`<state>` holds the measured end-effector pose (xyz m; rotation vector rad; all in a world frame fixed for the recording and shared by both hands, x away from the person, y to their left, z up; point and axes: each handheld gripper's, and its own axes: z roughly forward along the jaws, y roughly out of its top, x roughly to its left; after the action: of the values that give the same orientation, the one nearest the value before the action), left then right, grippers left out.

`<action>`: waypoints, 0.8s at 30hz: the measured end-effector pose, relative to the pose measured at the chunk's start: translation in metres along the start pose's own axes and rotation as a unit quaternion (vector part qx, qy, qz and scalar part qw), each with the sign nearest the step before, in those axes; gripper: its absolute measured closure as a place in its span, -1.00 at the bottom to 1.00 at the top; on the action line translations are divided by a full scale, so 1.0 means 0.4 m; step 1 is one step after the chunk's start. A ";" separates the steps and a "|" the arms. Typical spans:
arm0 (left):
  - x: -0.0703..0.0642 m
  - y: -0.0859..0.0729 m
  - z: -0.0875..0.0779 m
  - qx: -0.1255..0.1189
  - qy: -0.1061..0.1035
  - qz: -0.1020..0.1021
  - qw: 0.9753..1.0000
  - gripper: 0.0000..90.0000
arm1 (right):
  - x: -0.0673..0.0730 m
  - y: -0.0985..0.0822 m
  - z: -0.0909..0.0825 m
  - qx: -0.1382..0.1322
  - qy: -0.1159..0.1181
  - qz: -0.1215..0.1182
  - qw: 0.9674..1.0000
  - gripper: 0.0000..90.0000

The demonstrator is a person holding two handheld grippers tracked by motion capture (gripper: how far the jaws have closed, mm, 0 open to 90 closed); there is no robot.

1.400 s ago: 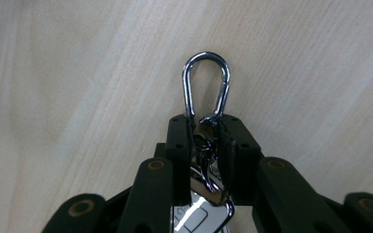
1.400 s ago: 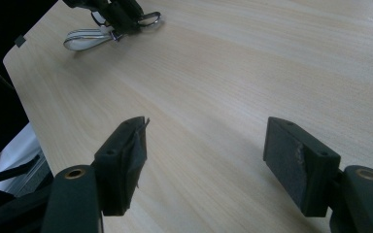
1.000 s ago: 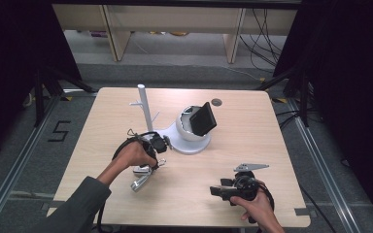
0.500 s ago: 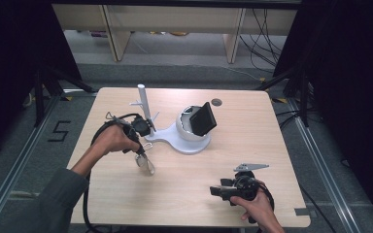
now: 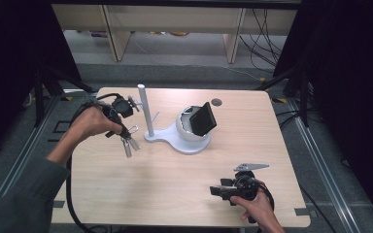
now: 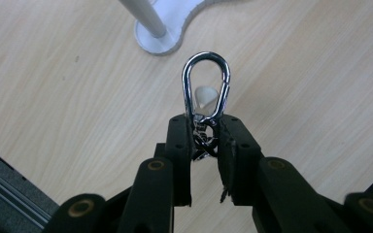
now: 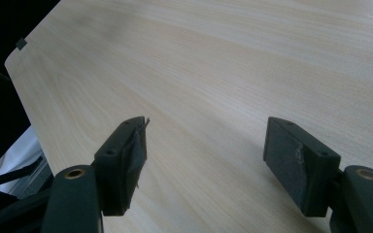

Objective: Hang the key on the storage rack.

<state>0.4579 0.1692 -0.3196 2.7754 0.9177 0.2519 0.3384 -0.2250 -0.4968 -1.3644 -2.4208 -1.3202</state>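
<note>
A silver carabiner clip (image 6: 206,87) sticks out past the tips of my left gripper (image 6: 205,141), whose jaws are shut on the small ring at its base. In the high view my left gripper (image 5: 125,130) hangs above the table's left side, just left of the white post (image 5: 144,111). The clip (image 5: 132,129) and small metal pieces (image 5: 128,145) dangle under it. The post rises from a white stand (image 5: 172,140) that carries a dome with a black screen (image 5: 203,118). Near the front right edge my right gripper (image 5: 217,190) stands open, with only bare wood between its jaws (image 7: 206,160).
The light wood table (image 5: 175,184) has a small dark round hole (image 5: 216,102) at the back. The post's round foot (image 6: 158,39) lies just ahead of the clip. Dark floor, black frame legs and wooden shelving surround the table.
My left hand has lifted the clip off the table and carried it back and to the left, up beside the white post. The right hand has stayed put.
</note>
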 end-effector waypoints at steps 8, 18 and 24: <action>0.039 -0.004 -0.053 -0.008 0.016 -0.016 1.000 0.67 | 0.000 -0.001 0.001 -0.002 0.007 0.003 1.000 -0.26; 0.066 0.016 -0.078 -0.020 0.022 -0.034 0.999 0.67 | -0.003 0.000 0.000 -0.003 0.002 -0.004 1.000 -0.26; 0.077 0.037 -0.091 -0.018 0.035 -0.035 0.999 0.67 | -0.003 0.000 0.001 -0.003 0.004 -0.004 1.000 -0.26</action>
<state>0.4823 0.1813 -0.2781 2.7104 1.0148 0.3532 0.3392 -0.2256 -0.4975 -1.3506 -2.4217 -1.3342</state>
